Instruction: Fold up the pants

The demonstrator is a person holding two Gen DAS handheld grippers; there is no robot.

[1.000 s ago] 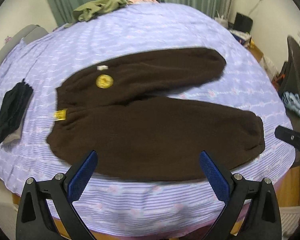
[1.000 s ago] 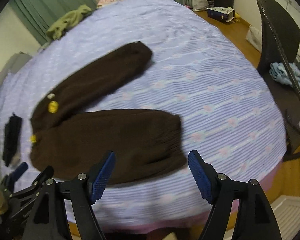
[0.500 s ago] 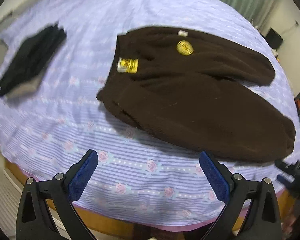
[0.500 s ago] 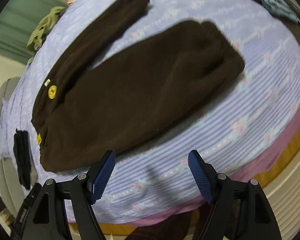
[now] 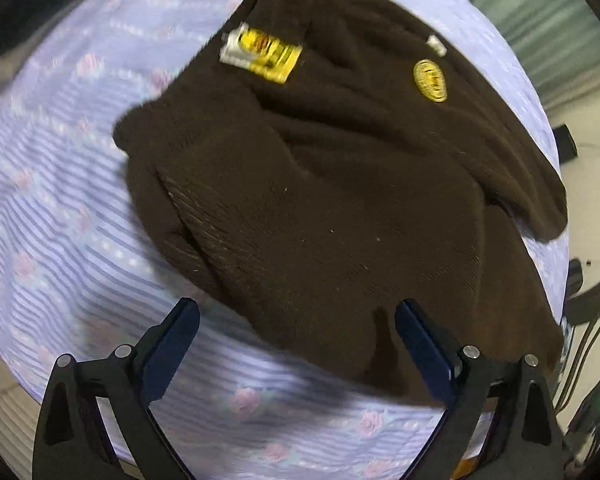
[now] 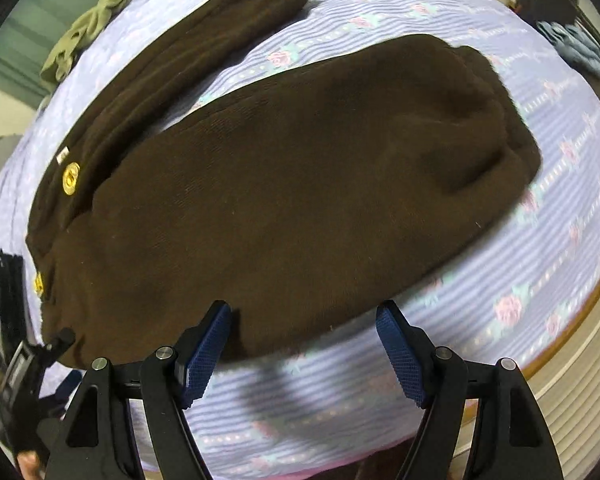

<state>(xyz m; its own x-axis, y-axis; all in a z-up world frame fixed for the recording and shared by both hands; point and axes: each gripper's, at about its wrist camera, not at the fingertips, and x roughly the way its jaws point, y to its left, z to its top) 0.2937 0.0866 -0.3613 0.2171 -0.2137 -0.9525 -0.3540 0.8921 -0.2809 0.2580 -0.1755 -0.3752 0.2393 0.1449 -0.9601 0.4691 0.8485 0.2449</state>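
Left gripper (image 5: 296, 332): nearest item in the left wrist view. Blue-padded fingers (image 5: 172, 344) spread wide, nothing between them; poised over the near edge of the pants, by the waistband end. Whether the pads touch the cloth cannot be told.

Right gripper (image 6: 302, 344): nearest item in the right wrist view. Fingers (image 6: 206, 350) spread wide, holding nothing; poised at the near edge of the nearer leg, partway along it.

Pants (image 6: 284, 184): dark brown fleece, lying flat on the bed, unfolded. Two legs splayed in a V, joined at the waist on the left of the right wrist view; a strip of sheet shows between them. Nearer leg ends in a gathered cuff at right.

Label (image 5: 262, 53): yellow and white, at the waistband.

Badge (image 5: 430, 80): round, yellow, on the farther leg near the waist.

Bed (image 6: 548, 240): lilac striped sheet with pink roses, under the pants.

Black garment (image 6: 10, 292): on the sheet, beyond the waistband.

Green garment (image 6: 80, 36): crumpled, at the far edge of the bed.

Curtain (image 6: 24, 28): green, behind the bed.
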